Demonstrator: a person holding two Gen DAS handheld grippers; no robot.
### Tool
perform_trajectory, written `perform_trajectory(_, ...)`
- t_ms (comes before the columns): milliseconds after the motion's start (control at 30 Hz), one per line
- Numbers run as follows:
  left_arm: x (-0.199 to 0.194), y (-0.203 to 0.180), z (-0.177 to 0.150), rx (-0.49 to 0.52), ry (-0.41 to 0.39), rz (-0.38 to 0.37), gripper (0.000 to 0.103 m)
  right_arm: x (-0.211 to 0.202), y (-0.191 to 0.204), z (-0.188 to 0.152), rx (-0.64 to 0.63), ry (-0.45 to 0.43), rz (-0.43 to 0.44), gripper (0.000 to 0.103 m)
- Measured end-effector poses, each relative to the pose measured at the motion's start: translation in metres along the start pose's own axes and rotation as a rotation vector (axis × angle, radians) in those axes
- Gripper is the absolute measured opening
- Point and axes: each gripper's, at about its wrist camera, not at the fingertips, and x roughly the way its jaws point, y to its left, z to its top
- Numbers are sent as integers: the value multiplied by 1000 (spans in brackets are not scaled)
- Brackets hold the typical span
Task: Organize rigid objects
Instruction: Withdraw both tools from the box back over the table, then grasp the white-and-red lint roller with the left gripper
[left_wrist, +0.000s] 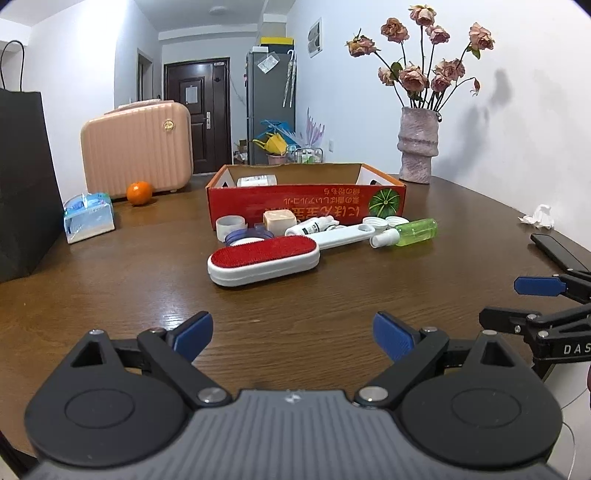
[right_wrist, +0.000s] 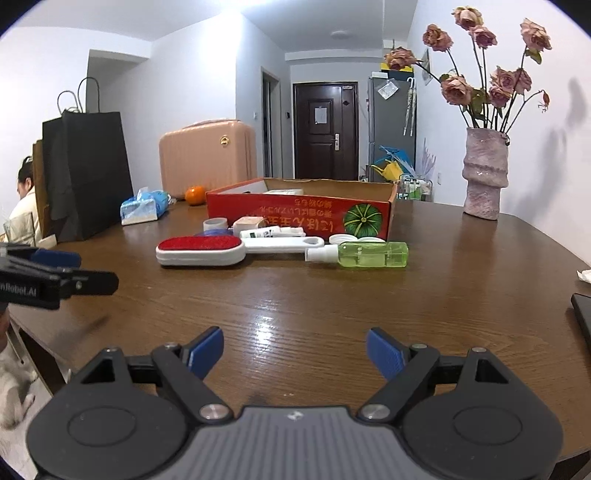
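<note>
Both your grippers are wide open, nothing in them: left gripper (left_wrist: 292, 336), right gripper (right_wrist: 294, 352), low over the table (left_wrist: 295, 295). Ahead lie one lint brush (left_wrist: 263, 260), one green bottle (right_wrist: 360, 254), one white bottle (left_wrist: 313, 225), one tape roll (left_wrist: 229, 227), all just before the one red box (right_wrist: 299, 212).
</note>
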Motion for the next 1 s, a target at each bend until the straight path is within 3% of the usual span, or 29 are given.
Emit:
perform_trajectory(267,18,12,3,-53,25,19,93,13,-6,5,19,3,9,82)
perform_trajectory(433,42,25,14,-106,54,45,84,39,-14,22,26,28,43,58)
perform_trajectory(667,72,46,35,-163,63,67,83,76,-21,54,13,29,58,52)
perform_trajectory(1000,124,79,59,-258,97,66,68,156,-44,107,80,79,92,35)
